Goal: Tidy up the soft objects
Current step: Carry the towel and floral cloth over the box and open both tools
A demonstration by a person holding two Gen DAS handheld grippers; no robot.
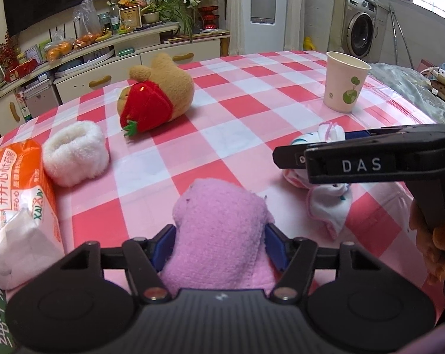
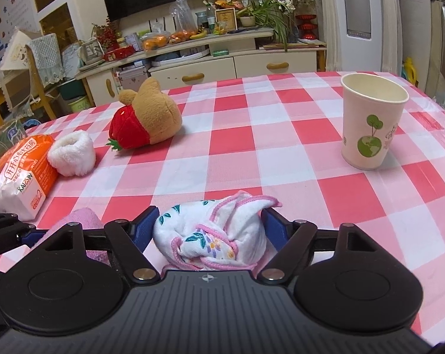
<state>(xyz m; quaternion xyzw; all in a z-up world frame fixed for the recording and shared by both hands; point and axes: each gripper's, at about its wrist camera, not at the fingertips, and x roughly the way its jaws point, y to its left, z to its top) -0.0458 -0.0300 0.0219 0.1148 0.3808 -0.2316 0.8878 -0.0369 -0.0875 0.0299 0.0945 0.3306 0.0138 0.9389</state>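
My left gripper [image 1: 221, 240] is shut on a folded pink towel [image 1: 219, 230] at the near edge of the checked table. My right gripper [image 2: 210, 230] is shut on a bunched white floral cloth with pink trim [image 2: 213, 231]; that cloth [image 1: 330, 203] and the right gripper [image 1: 355, 159] also show at the right of the left wrist view. A brown plush toy with a red strawberry [image 1: 154, 97] lies at the far left. A white fluffy sock [image 1: 74, 156] lies next to an orange tissue pack [image 1: 18, 203]. The pink towel [image 2: 85, 219] shows at the lower left of the right wrist view.
A paper cup [image 2: 370, 121] with a green tree print stands upright at the right of the table [image 2: 252, 153]. The plush toy [image 2: 147, 118], sock [image 2: 73, 153] and tissue pack [image 2: 21, 174] line the left side. A cluttered cabinet [image 2: 222, 62] stands beyond the far edge.
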